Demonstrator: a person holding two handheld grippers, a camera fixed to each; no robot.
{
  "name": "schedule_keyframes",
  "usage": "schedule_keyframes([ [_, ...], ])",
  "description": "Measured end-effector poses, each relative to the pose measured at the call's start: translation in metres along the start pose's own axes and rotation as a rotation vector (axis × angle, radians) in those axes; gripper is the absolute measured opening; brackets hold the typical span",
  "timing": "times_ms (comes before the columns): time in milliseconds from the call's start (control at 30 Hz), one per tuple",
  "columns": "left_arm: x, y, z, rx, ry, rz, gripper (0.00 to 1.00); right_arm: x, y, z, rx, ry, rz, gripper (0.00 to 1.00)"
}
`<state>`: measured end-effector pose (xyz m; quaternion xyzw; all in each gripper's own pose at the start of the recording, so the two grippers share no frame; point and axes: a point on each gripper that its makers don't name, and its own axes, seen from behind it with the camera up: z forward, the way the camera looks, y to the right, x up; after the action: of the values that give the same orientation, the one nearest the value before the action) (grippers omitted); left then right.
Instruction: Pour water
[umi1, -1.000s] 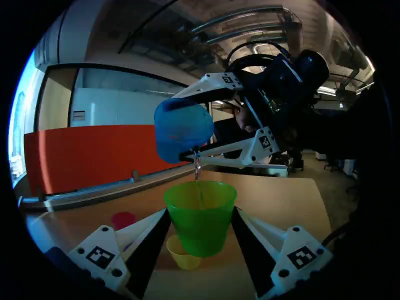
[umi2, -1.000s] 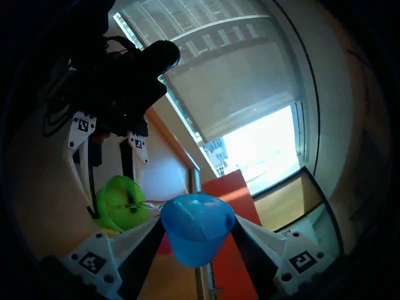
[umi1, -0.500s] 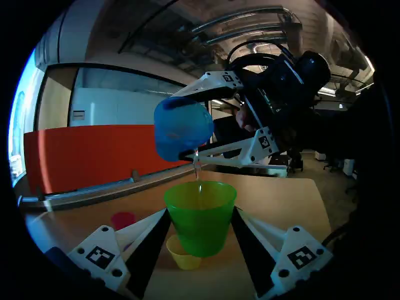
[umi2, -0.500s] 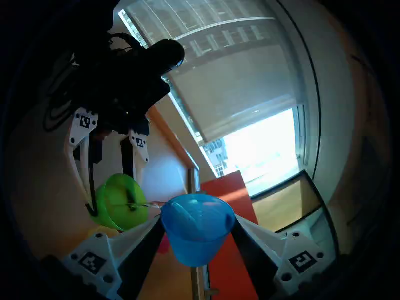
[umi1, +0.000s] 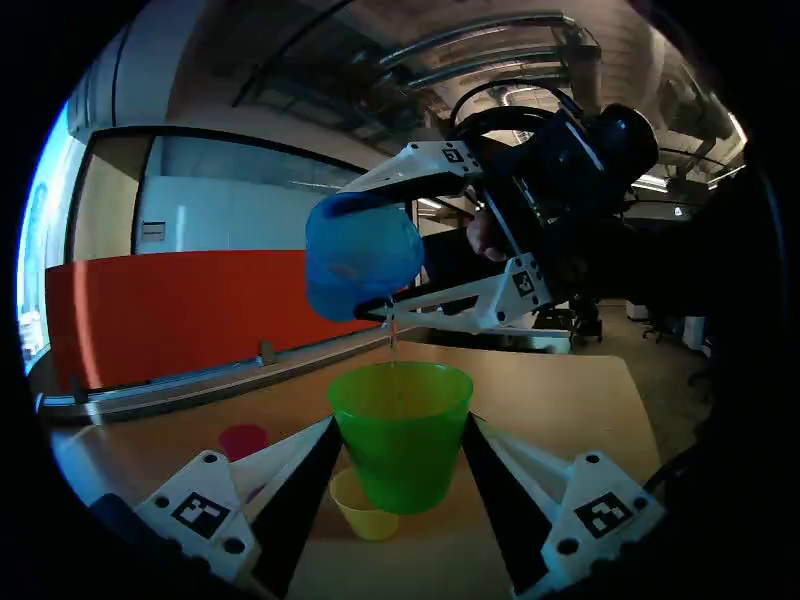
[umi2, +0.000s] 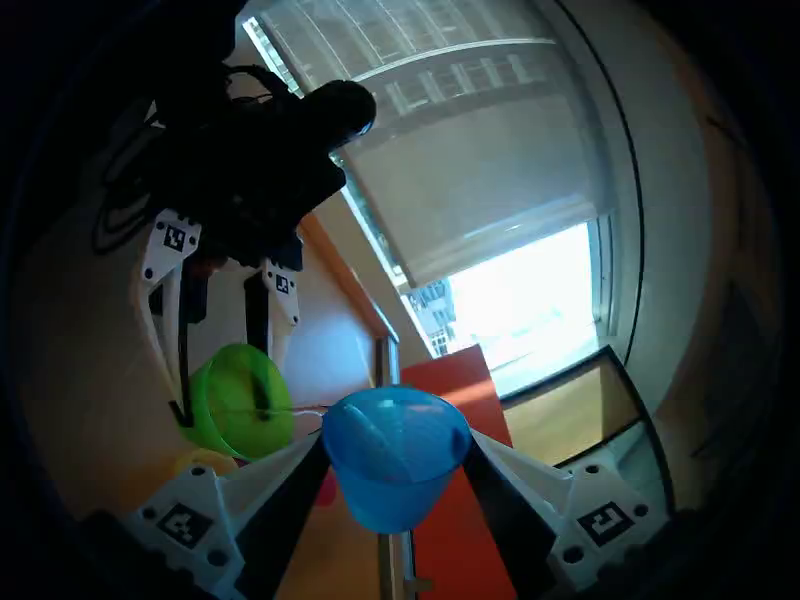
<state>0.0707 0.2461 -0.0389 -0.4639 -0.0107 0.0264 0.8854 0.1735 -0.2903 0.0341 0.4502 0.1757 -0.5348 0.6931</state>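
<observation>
Left gripper view: left gripper (umi1: 400, 425) was clenched on the green cup (umi1: 400, 460), one finger on each side wall, cup upright and dead centre between them. Whether its base touched the table (umi1: 560, 390) could not be told. Right gripper (umi1: 368, 252) came in from upper right, a hand (umi1: 485, 235) behind it, both fingers clamped on the blue cup (umi1: 360, 250). Blue cup sat directly above the green one, tipped hard, mouth down-left. A thin thread of water (umi1: 392, 338) ran from its lower lip into the green cup's mouth; the rims were apart. Yellow cup (umi1: 362, 508) stood on the table just beside the green cup's base, near the left finger. Pink cup (umi1: 245, 438) stood farther left. Bare tabletop lay to the right, out to the far edge. Orange panel (umi1: 180, 310) ran behind the table.

Right gripper view: blue cup sat gripped between the right gripper's own fingers, mouth toward the camera. Green cup hung to the left in the left gripper's fingers, a thin water line bridging the two. Bright window (umi2: 510, 300) behind, open space on that side.
</observation>
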Motion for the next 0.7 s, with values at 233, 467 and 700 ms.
schedule_keyframes([
  [233,0.0017,-0.0012,-0.0002,0.002,0.000,0.005,0.83,0.0005,0.0020,-0.0005,0.000,0.002,-0.015,0.91],
  [467,0.0021,-0.0006,0.0007,0.000,0.000,0.006,0.83,0.0017,0.0032,-0.0007,0.001,0.006,-0.026,0.91],
  [700,0.0018,-0.0004,0.0010,-0.002,0.001,0.002,0.83,0.0000,0.0025,-0.0003,0.001,0.005,-0.037,0.91],
])
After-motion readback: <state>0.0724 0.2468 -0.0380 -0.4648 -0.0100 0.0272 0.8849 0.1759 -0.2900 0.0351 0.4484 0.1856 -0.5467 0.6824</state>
